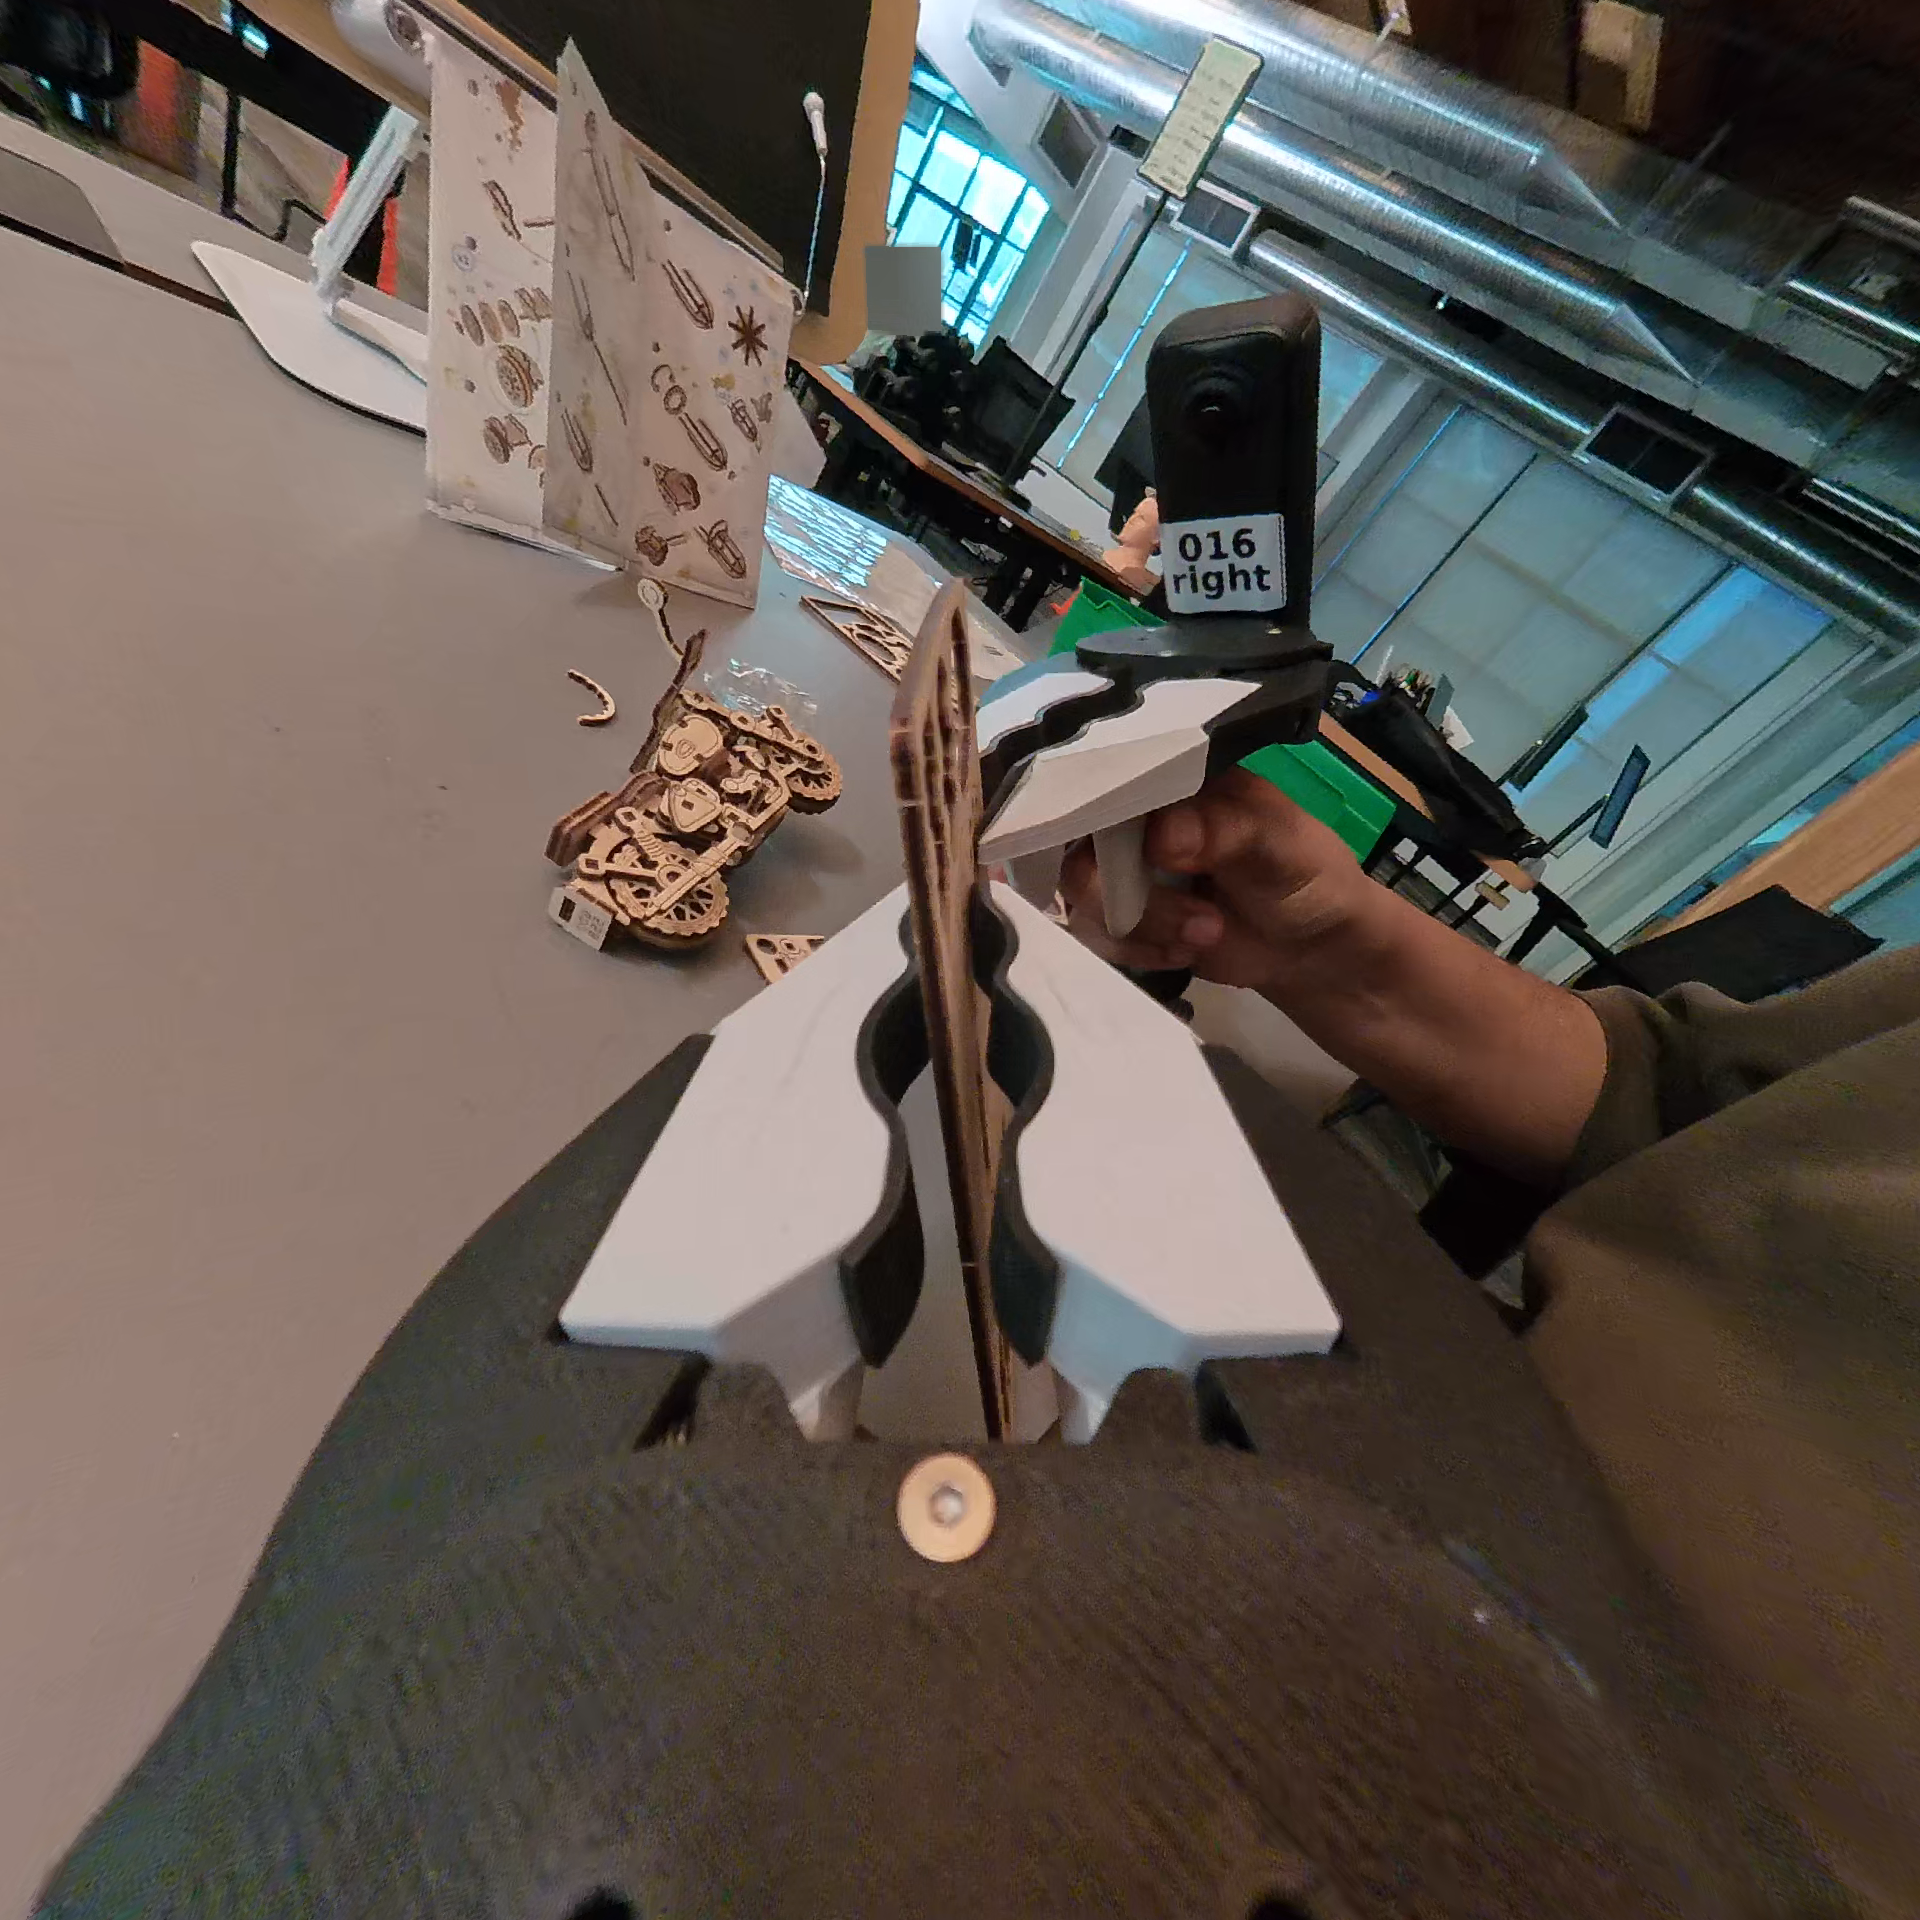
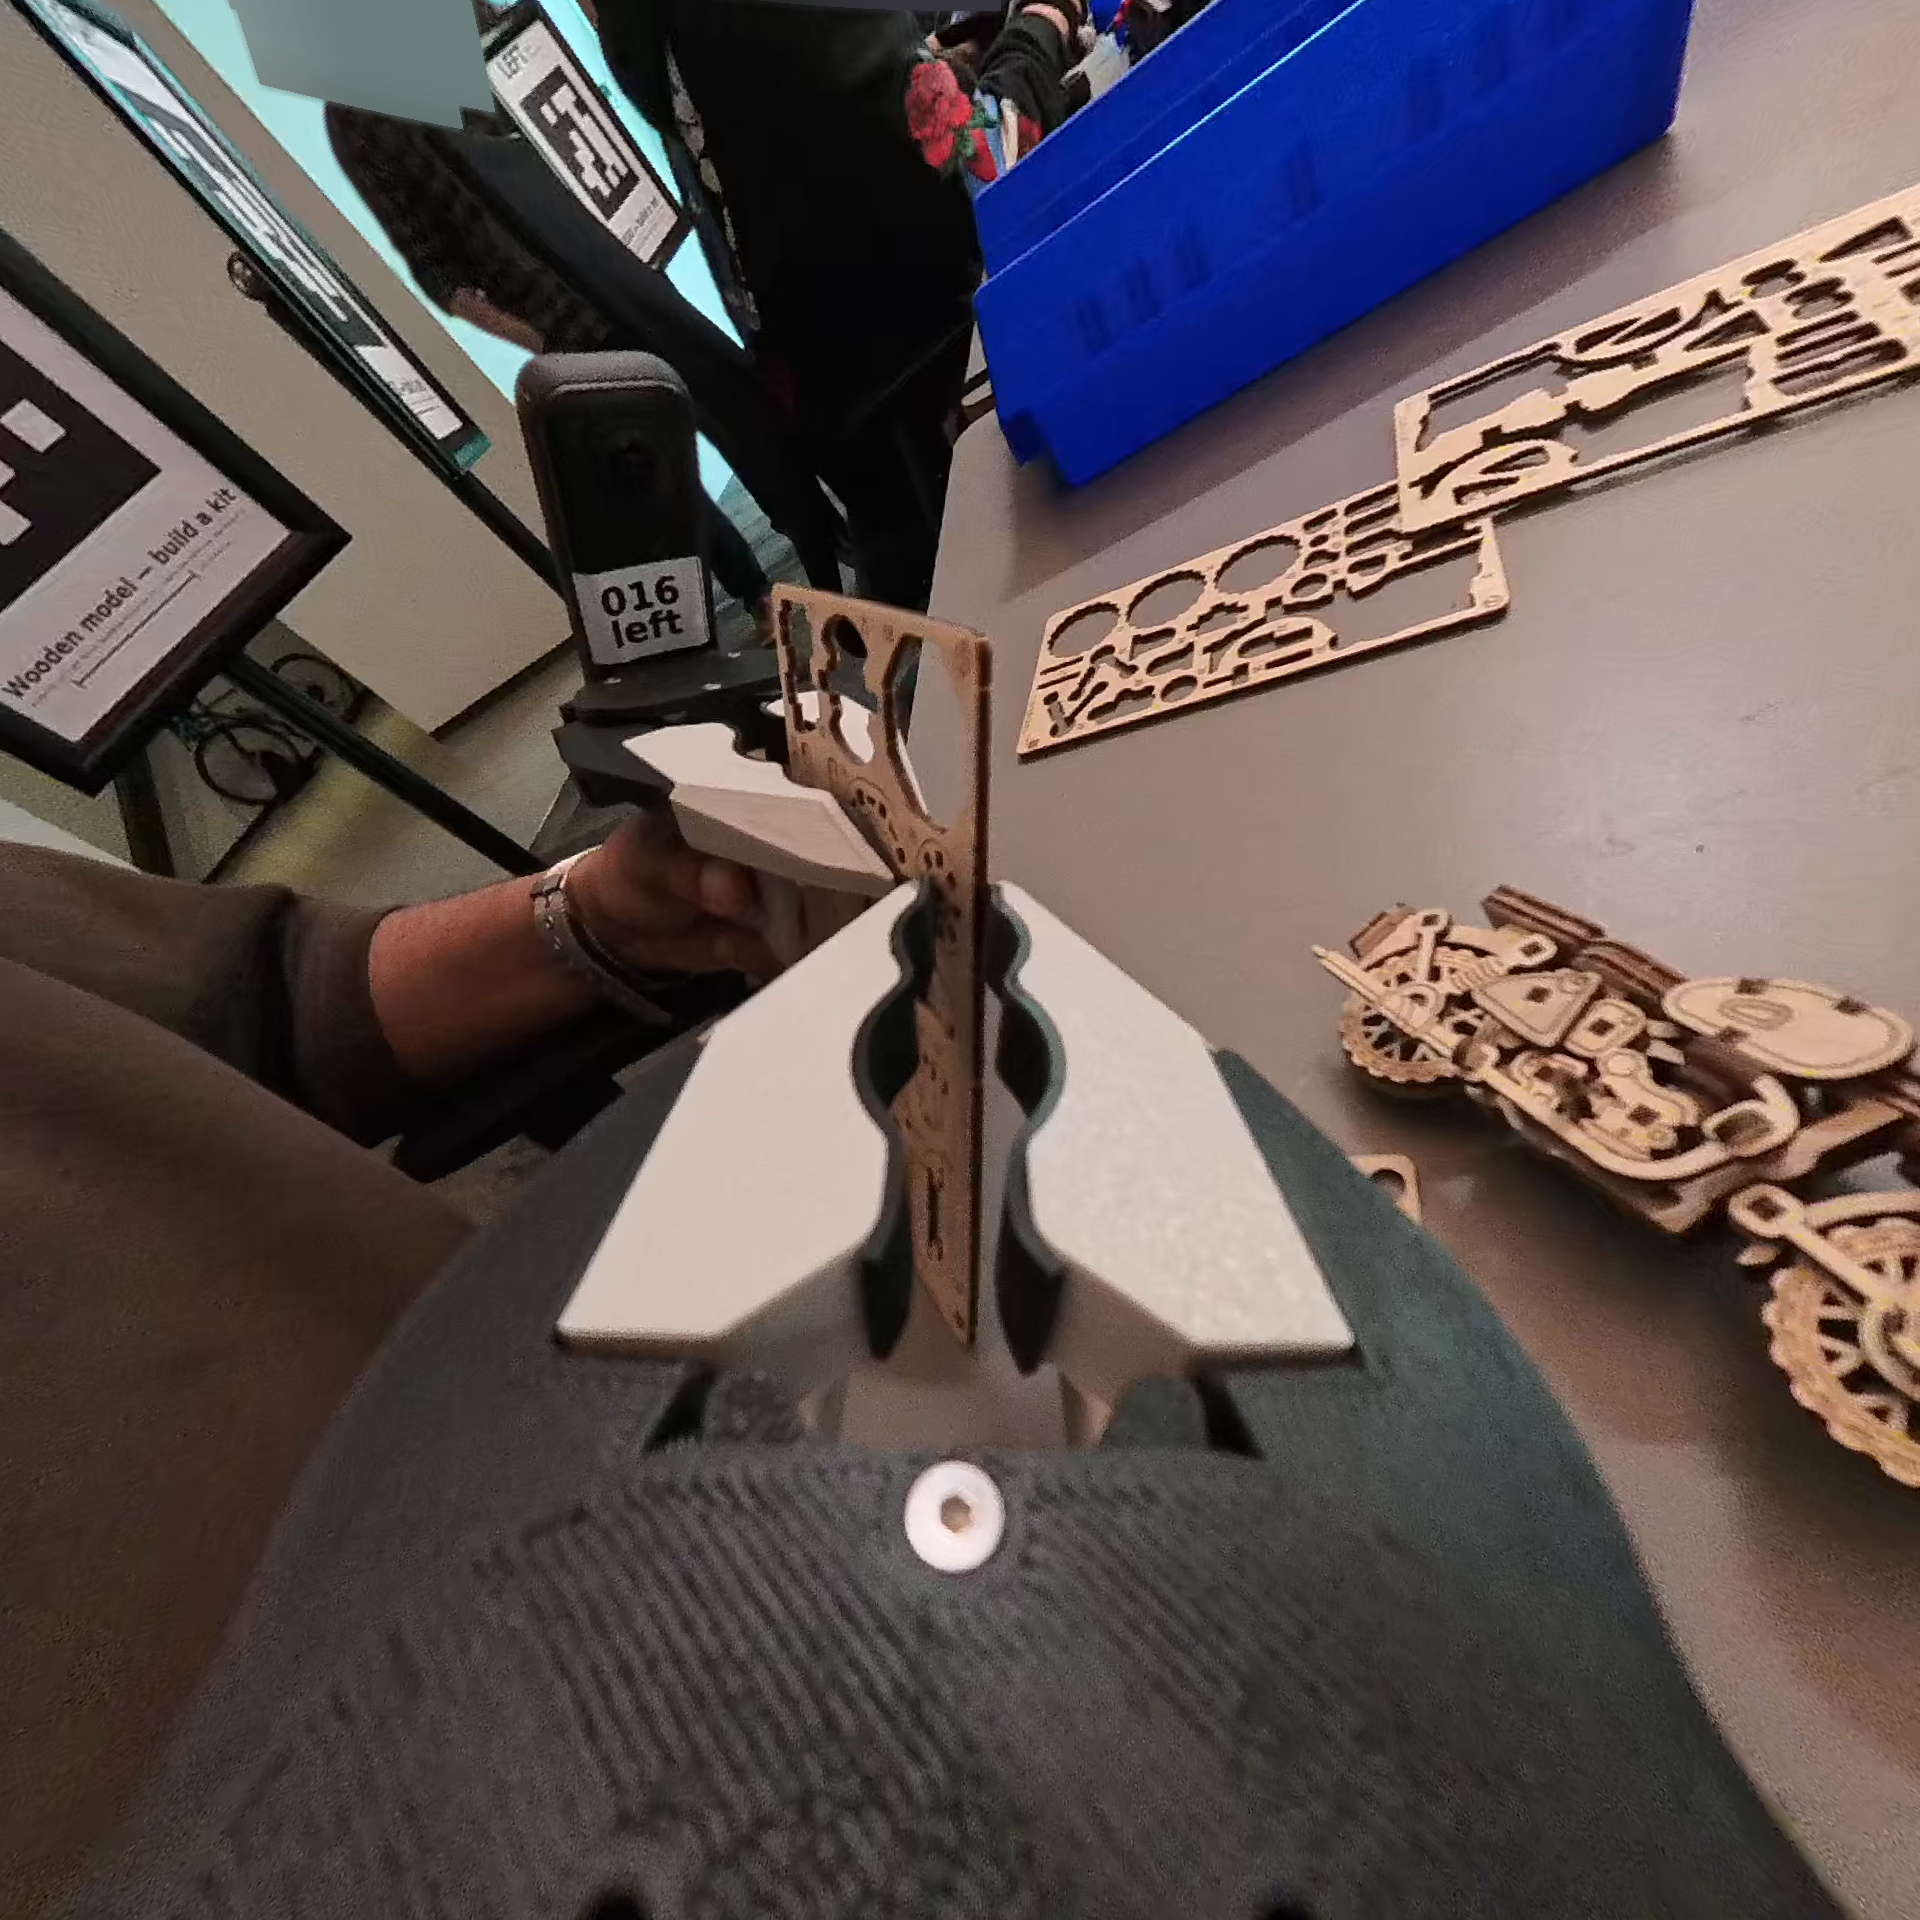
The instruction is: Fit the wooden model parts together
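A thin wooden parts sheet (image 1: 935, 727) with cut-out shapes is held upright above the grey table (image 1: 208, 727). My left gripper (image 1: 951, 914) is shut on its near end, and I see the sheet edge-on between the white fingers. My right gripper (image 1: 987, 758) clamps the same sheet from the right side. In the right wrist view the sheet (image 2: 940, 852) stands between my right gripper's (image 2: 956, 894) fingers, with the left gripper (image 2: 821, 821) gripping its far left part. A partly built wooden motorcycle model (image 1: 686, 821) lies on the table; it also shows in the right wrist view (image 2: 1621, 1070).
Two emptied wooden sheets (image 2: 1268, 634) (image 2: 1662, 384) and a blue bin (image 2: 1299, 208) lie beyond the model. An open instruction booklet (image 1: 603, 364) stands at the back. Small loose wooden pieces (image 1: 594, 707) (image 1: 779, 951) lie near the model. A green bin (image 1: 1320, 790) sits behind the right hand. The grippers are tip to tip, or close to it.
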Available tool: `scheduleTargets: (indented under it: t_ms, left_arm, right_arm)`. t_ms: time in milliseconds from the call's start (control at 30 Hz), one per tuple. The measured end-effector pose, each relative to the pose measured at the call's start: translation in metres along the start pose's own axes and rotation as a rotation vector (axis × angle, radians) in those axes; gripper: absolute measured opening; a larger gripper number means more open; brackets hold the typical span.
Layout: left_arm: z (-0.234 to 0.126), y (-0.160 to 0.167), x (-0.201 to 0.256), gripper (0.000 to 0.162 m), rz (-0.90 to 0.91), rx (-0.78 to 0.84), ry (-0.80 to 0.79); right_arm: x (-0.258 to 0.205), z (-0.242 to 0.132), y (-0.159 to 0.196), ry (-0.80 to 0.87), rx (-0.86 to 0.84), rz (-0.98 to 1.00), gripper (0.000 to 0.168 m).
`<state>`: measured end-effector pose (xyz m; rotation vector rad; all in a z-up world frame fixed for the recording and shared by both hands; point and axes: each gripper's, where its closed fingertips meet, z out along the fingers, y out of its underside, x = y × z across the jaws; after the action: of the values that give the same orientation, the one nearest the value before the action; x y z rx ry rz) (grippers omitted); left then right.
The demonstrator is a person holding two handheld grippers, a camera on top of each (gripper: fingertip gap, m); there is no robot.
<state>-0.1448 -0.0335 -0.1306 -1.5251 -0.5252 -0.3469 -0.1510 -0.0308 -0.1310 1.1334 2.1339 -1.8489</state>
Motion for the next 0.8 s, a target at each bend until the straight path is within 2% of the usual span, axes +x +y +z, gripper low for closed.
scheduleTargets:
  t_ms: [200,367,500,800]
  left_arm:
    - [0.001,-0.001,0.001,0.001,0.006,0.009,-0.005]
    - [0.001,-0.006,0.011,0.0,-0.026,0.033,0.06]
    - [0.0,-0.006,0.016,0.0,-0.009,0.022,0.087]
    - [0.001,-0.003,0.018,0.0,0.006,0.004,0.093]
  right_arm:
    - [0.0,-0.002,-0.002,0.046,-0.033,-0.056,0.008]
    - [-0.008,-0.008,-0.007,0.018,-0.076,-0.25,0.009]
    - [-0.009,-0.011,-0.012,0.056,-0.073,-0.394,0.021]
    - [-0.015,-0.009,-0.013,-0.005,-0.046,-0.313,0.011]
